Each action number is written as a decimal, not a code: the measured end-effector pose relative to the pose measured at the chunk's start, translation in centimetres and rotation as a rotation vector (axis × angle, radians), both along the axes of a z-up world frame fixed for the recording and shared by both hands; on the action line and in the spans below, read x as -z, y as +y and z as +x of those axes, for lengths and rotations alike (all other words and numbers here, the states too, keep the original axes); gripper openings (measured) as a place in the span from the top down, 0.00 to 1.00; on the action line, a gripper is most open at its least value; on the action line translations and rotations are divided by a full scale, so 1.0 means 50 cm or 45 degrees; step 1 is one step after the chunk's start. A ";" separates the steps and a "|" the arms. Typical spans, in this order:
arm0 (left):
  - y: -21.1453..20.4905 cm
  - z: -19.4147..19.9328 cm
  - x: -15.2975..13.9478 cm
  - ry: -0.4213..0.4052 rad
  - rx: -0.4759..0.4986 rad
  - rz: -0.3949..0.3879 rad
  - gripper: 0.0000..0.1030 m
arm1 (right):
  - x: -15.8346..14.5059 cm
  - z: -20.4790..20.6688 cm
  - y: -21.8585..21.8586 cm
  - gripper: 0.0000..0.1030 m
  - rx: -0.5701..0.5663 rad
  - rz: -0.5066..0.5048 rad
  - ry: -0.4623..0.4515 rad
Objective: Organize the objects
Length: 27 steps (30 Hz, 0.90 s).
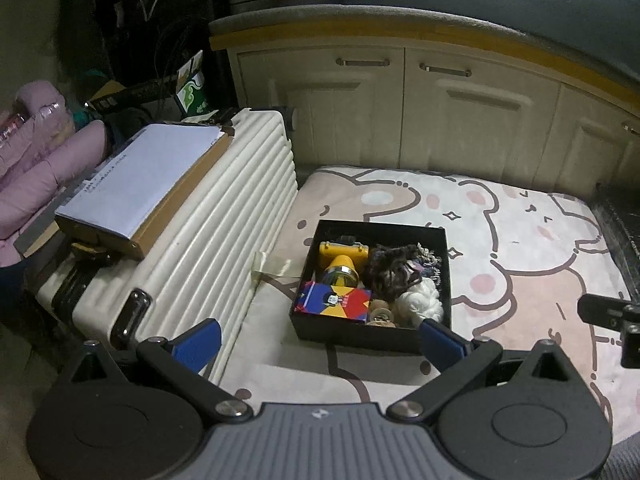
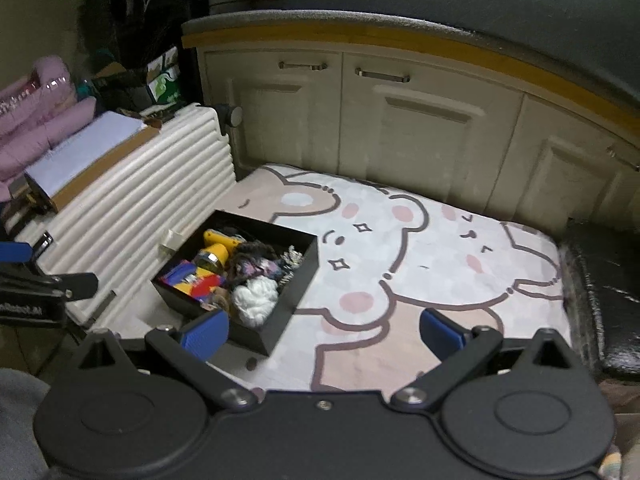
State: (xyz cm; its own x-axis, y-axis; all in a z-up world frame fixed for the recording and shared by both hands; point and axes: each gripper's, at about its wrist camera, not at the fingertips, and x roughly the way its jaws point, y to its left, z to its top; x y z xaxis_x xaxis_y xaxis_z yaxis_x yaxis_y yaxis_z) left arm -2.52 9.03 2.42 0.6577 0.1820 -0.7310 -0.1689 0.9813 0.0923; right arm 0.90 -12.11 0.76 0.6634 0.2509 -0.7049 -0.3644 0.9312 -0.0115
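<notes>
A black open box [image 1: 372, 334] sits on a cartoon bear mat [image 1: 520, 240] beside a white ribbed suitcase [image 1: 224, 240]. Inside are a yellow toy [image 1: 342, 260], a red, blue and yellow card box [image 1: 332, 302], a dark patterned cloth [image 1: 394, 270] and a white fluffy ball [image 1: 420, 300]. My left gripper [image 1: 320, 344] is open and empty, held just in front of the box. My right gripper [image 2: 324, 332] is open and empty, over the mat to the right of the box [image 2: 276, 312]. The left gripper shows at the far left of the right wrist view [image 2: 52, 284].
A cardboard box with a white sheet [image 1: 144, 184] lies on the suitcase. Pink padded bedding [image 1: 36, 160] is at the left. Cream cabinet doors [image 1: 400, 112] close off the back. A black padded edge [image 2: 600, 292] borders the mat on the right.
</notes>
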 end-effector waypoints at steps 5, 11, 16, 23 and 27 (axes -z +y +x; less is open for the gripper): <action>-0.001 0.000 0.010 0.023 -0.005 -0.004 0.00 | 0.006 0.005 -0.005 0.00 0.024 -0.008 0.012; 0.003 -0.001 0.014 0.031 -0.015 -0.010 0.00 | 0.015 0.007 -0.002 0.00 0.044 -0.035 0.024; -0.002 0.000 0.016 0.036 -0.003 0.010 0.00 | 0.017 0.012 -0.013 0.00 0.065 0.004 0.042; 0.001 0.002 0.018 0.048 0.000 -0.012 0.00 | 0.018 0.014 -0.013 0.00 0.070 0.007 0.043; 0.001 0.002 0.020 0.051 0.000 -0.019 0.00 | 0.017 0.012 -0.009 0.00 0.066 -0.005 0.037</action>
State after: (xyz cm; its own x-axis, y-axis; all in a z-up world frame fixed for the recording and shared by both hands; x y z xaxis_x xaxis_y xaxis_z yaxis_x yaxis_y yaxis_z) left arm -2.41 9.09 1.44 0.6278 0.1708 -0.7594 -0.1654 0.9826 0.0843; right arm 1.49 -12.56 -0.11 0.6546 0.2140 -0.7251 -0.3159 0.9488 -0.0052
